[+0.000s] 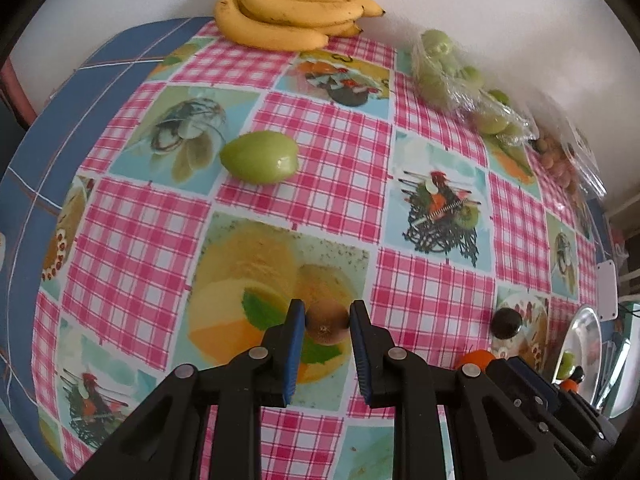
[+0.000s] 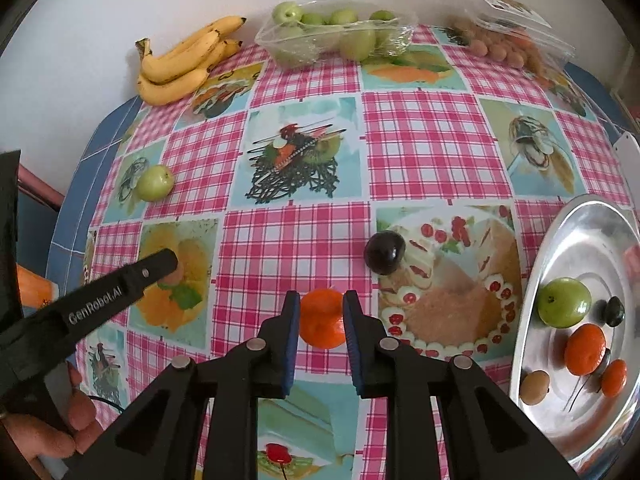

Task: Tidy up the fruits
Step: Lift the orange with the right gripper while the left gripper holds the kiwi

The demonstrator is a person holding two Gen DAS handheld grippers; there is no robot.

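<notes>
My left gripper [image 1: 326, 314] is shut on a small brown kiwi [image 1: 326, 326] that sits on the checked tablecloth. My right gripper [image 2: 321, 304] is shut on an orange tangerine [image 2: 322, 322]. A dark plum [image 2: 385, 252] lies just beyond the tangerine, also seen as the plum [image 1: 506, 322] in the left view. A loose green fruit [image 1: 260, 156] lies farther out on the cloth. At the right stands a silver tray [image 2: 580, 220] holding a green fruit [image 2: 564, 302], two tangerines, a brown kiwi and a small dark fruit. The left gripper's body [image 2: 120, 284] shows in the right view.
Against the wall lie a bunch of bananas [image 1: 288, 16], a clear bag of green fruits [image 2: 336, 36] and a bag of small brown fruits [image 2: 504, 44]. The table's blue edge [image 1: 48, 128] curves round the left side. A hand [image 2: 44, 432] grips the left tool.
</notes>
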